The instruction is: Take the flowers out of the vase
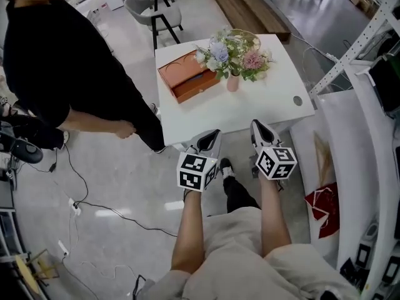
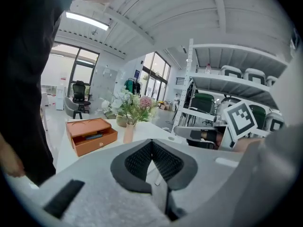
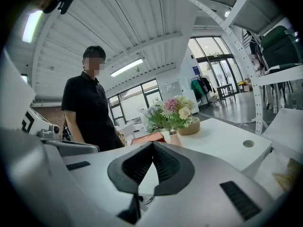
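A small pink vase (image 1: 232,83) stands near the middle of the white table (image 1: 262,108) and holds a bunch of pink, blue and cream flowers (image 1: 231,54). Both grippers hover short of the table's near edge, pointing at it. My left gripper (image 1: 216,132) is shut with nothing in it, and so is my right gripper (image 1: 255,124). In the left gripper view the vase (image 2: 128,132) and flowers (image 2: 135,109) lie well beyond the closed tips (image 2: 152,141). The right gripper view shows the flowers (image 3: 171,111) above its closed tips (image 3: 153,143).
An orange drawer box (image 1: 187,77) sits left of the vase, a round basket (image 1: 249,39) behind the flowers. A person in black (image 1: 50,61) stands at the table's left. White metal shelving (image 1: 369,36) runs along the right. Cables (image 1: 75,186) lie on the floor.
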{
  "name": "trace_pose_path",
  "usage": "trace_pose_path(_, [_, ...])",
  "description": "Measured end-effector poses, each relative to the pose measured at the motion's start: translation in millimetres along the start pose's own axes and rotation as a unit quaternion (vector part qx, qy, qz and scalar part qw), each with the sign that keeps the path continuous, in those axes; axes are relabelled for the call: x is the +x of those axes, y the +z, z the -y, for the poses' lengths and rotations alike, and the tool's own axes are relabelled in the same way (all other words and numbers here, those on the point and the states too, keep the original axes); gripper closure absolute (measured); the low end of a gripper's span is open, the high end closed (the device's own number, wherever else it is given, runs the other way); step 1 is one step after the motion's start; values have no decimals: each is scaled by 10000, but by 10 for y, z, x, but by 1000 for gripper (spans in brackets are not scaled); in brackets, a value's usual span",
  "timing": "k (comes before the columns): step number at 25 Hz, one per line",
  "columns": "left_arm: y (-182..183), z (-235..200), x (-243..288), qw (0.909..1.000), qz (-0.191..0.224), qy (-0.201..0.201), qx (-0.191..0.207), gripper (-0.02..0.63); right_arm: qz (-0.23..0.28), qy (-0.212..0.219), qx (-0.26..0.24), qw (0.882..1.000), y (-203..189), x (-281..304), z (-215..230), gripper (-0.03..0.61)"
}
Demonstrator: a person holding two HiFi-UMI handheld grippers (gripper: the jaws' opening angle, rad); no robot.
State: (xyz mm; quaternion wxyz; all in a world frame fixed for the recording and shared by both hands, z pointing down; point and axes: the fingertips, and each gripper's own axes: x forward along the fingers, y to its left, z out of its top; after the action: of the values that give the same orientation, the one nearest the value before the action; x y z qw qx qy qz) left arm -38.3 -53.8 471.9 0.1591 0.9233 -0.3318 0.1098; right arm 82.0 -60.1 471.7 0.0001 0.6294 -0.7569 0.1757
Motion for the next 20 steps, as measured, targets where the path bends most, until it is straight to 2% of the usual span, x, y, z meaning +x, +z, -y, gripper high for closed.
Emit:
trace_pose_path(5, [147, -213, 478, 9997, 41, 53, -217, 607, -180, 224, -209, 9994, 92, 462, 169, 572])
trace_pose_path(8, [193, -338, 773, 9997, -43, 55, -215, 607, -219, 344, -240, 9989, 79, 770, 255, 572])
trace_pose_path(16, [252, -661, 1426, 9997, -218, 107, -92, 607, -280, 371, -280, 9985, -57, 1456, 516, 572])
trace_pose_path(20, [251, -791, 1660, 9995, -237, 129, -177, 607, -431, 321, -343, 9980, -143, 1747, 681, 571])
